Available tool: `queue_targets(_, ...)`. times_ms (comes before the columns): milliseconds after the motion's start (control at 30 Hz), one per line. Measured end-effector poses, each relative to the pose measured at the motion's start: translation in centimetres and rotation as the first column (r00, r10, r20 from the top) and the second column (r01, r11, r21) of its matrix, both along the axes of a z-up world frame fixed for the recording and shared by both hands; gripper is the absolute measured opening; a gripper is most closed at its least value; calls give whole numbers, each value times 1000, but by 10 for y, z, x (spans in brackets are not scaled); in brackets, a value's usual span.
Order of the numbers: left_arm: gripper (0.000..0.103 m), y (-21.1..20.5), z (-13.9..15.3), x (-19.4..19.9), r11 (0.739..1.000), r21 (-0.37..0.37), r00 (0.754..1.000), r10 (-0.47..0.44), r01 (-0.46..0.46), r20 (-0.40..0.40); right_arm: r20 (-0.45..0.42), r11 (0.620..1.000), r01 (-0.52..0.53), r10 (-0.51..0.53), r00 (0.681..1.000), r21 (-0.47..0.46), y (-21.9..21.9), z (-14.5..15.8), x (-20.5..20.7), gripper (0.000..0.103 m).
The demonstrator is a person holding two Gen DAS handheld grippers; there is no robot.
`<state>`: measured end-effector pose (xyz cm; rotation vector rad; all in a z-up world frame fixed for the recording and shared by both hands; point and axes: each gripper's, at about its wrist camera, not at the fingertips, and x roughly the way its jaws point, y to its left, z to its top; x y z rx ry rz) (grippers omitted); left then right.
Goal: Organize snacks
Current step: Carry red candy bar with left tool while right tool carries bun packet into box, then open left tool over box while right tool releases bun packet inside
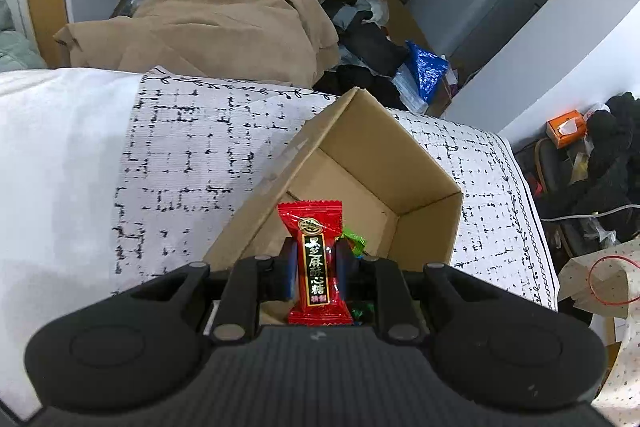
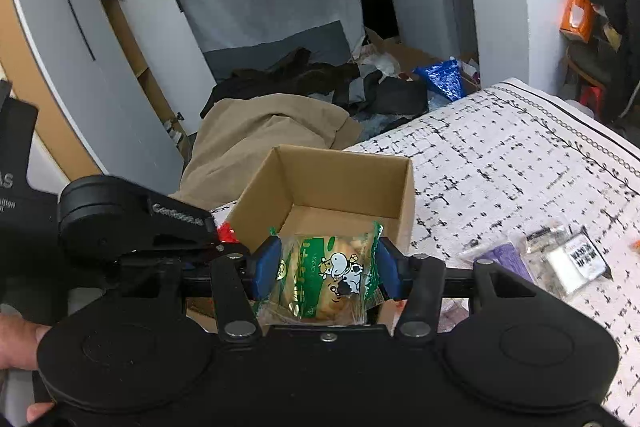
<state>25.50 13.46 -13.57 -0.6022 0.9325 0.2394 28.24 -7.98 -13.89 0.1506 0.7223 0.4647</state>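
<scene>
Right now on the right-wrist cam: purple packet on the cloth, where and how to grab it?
The purple packet lies flat on the patterned cloth, right of the cardboard box, partly under a clear packet. Likely best: come from above and pinch across its exposed left half, away from the overlap. The right gripper is shut on the cow-print snack, so release first.

Right gripper (image 2: 327, 269) w/ pastry pack (image 2: 326, 277) over box (image 2: 340, 183)

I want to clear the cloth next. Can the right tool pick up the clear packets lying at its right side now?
Probably not yet: the right tool is shut on a green cow-print snack bag; the clear packets lie unobstructed.
</scene>
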Motion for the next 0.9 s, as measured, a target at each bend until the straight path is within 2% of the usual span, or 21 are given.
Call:
queue_targets(100,19,-1,-2,4,1000,-6,1000,-9,9,0,11,1000,-2,2,1000,-7,3,1,1,57)
queue_targets(233,22,-1,-2,7,1000,-3,1000,-12,12,-13,7,1000,2,-1,1000,-7,1,0,-1,75)
queue_targets(333,29,0,0,5,1000,-14,1000,-7,7,-12,4,1000,11,-11,1000,-7,-3,3,-4,83)
queue_targets(467,52,-1,6,-5,1000,-7,1000,12,-12,-17,-5,1000,30,-30,1000,-7,-15,9,-13,85)
queue_targets(567,64,-3,12,-14,1000,12,999,23,-22,-25,-2,999,50,-50,999,-2,-27,15,-21,90)
queue_targets(733,73,-12,25,-29,1000,19,999,17,-17,-34,14,996,89,-89,996,19,-50,29,-32,94)
queue_targets(900,76,-27,39,-46,999,54,999,-4,6,-33,34,992,118,-119,992,34,-69,42,-45,99)
